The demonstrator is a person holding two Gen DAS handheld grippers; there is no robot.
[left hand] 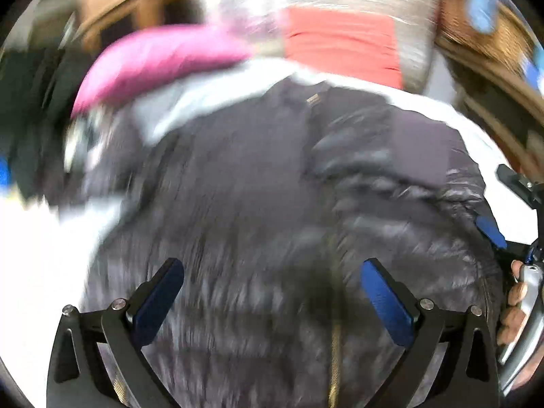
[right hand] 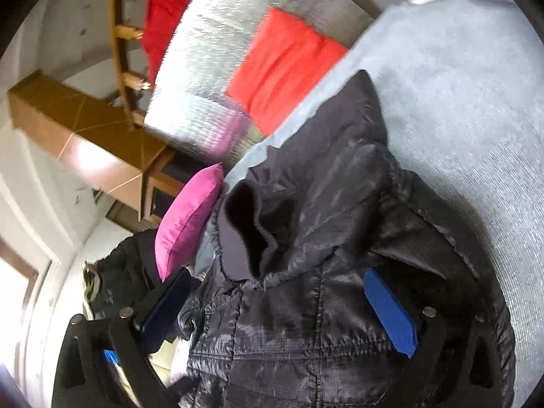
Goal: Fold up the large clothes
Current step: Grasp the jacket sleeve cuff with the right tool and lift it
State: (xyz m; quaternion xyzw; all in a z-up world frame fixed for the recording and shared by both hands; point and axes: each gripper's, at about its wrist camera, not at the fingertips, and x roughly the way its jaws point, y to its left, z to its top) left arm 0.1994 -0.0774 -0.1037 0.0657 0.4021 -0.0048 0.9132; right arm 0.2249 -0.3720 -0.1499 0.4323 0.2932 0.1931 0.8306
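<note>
Jacket [right hand: 326,272], dark quilted puffer, spread on pale grey bed cover [right hand: 459,102], collar and a ribbed cuff bunched toward pink cushion [right hand: 190,217]. Same jacket fills left wrist view [left hand: 272,204], blurred, zip line running down centre. Orange-red folded cloth [right hand: 285,68] further up the bed, well apart from jacket.

Right gripper [right hand: 282,309]: jaws spread full wide, nothing pinched, blue pads either side of quilted fabric near the collar, whether touching it unclear. Left gripper [left hand: 272,302]: jaws wide apart too, empty, hovering above lower body of jacket, not visibly touching. Right gripper also seen at edge of left view [left hand: 510,221], hand wrapped round its handle.

Step, judged: between grasps, mid fold; garment still loose and lumpy, no clean fold line visible yet. Early to middle of task.

Next move, judged: pick a fresh hold on each side, probably shoulder or sleeve edge, close on fabric, then carry across centre. Slippery puffy shell, so deep bite needed or fabric slides out.
</note>
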